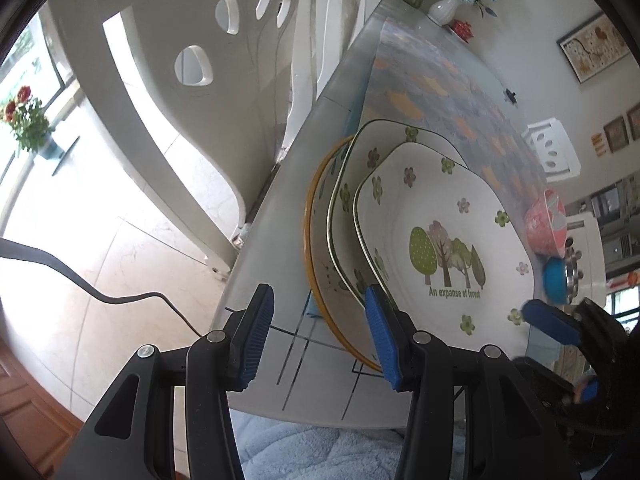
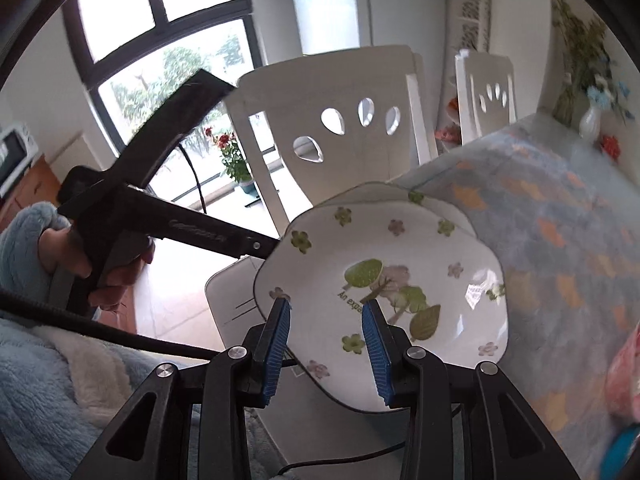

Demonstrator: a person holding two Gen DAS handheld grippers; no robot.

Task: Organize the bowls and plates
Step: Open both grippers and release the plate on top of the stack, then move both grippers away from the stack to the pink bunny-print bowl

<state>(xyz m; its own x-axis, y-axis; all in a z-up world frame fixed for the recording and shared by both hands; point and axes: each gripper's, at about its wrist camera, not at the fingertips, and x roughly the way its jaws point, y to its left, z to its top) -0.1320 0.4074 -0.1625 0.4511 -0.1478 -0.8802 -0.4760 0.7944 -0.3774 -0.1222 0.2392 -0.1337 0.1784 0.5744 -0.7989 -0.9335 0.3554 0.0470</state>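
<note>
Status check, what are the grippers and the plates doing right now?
Left gripper open beside the plate stack. Right gripper open at the top plate. Bowls waiting beyond.

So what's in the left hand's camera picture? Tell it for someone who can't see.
Three plates sit stacked near the table edge: a white forest plate with painted trees on top, a flowered plate beneath, and an orange-rimmed plate at the bottom. The left gripper hangs open beside them. White chairs stand behind.
</note>
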